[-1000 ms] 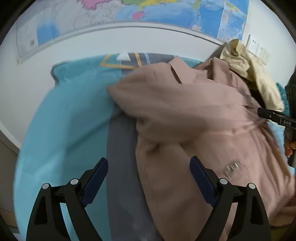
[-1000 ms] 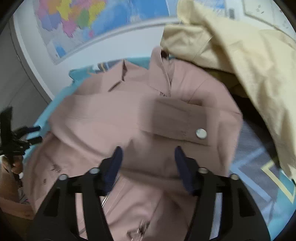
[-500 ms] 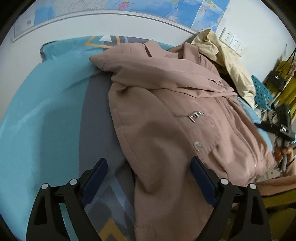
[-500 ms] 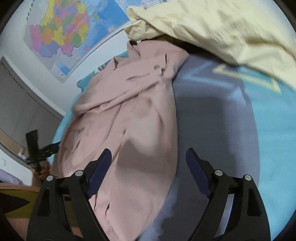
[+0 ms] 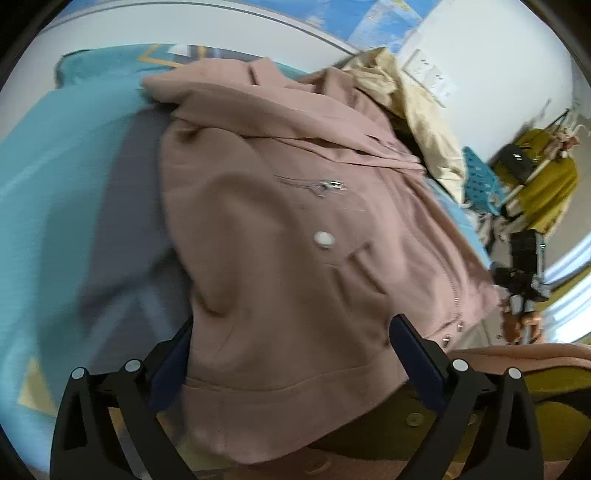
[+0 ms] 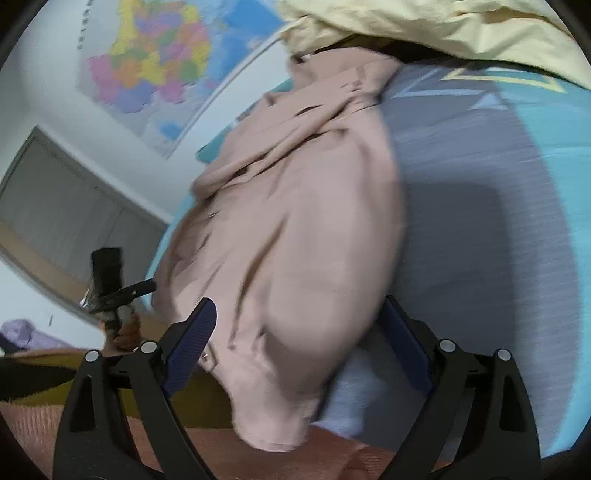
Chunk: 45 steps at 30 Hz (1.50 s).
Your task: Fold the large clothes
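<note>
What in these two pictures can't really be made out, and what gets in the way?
- Pink jacket: its hem in the left wrist view is partly hidden behind the open left gripper.
- Same jacket in the right wrist view: motion blur smears its folds between the open right gripper's fingers.
- Yellow garment: cut off by the top edge.
- Wall map: lettering too small and blurred.

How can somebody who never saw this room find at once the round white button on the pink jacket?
Look at the bed with the blue and grey cover; the pink jacket lies spread on it. On the jacket's front, below the silver zipper, sits the button. It is the only white round spot on the pink cloth; the other fittings are small and silver.
</note>
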Motion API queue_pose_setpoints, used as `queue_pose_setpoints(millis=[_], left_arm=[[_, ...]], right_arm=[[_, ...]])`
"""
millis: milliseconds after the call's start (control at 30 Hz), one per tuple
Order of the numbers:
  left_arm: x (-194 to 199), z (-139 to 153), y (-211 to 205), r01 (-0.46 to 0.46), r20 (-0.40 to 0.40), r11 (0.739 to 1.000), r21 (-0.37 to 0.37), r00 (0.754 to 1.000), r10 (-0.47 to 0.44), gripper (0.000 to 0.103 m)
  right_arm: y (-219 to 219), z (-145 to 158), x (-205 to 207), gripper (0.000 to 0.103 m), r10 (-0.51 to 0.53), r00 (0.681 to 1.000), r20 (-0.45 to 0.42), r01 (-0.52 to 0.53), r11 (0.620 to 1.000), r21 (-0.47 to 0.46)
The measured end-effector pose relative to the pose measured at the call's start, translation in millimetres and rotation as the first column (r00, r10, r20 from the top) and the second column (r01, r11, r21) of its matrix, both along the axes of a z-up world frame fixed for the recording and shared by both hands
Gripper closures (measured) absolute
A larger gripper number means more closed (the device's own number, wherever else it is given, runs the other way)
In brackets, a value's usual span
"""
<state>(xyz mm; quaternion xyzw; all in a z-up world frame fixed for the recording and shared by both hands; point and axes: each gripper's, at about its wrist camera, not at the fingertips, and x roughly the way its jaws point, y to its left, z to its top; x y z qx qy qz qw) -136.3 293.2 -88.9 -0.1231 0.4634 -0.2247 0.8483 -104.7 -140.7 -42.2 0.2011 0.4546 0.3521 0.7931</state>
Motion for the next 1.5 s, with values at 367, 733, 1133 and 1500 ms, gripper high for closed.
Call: queue_pose_setpoints(millis=[367,733,1133,1500], left_arm=[[11,1,-22,-0.053,0.015,0.998,0.030,0.999,0.052,0.045],[11,-1,-13,-0.073,-0.027,0.997,-0.013,0.997,0.073,0.042],[-16,35,17,-0.173,0.036,0.979,-0.105,0.983,0.177,0.100],[-33,20,20,-0.095,-0.054,0.990,-0.102,0.995,0.089,0.093]], right_arm=[[40,-3,8,0.031,0.110,0.994,0.026,-0.111,0.993,0.043],[34,-6,3,0.043,0.119,0.993,0.022,-0.121,0.990,0.079],[18,48,-16,0.098,0.075,0.989,0.128,-0.108,0.957,0.269],[13,30,-30,0.097,0.124,0.992,0.034,-0.129,0.966,0.223]])
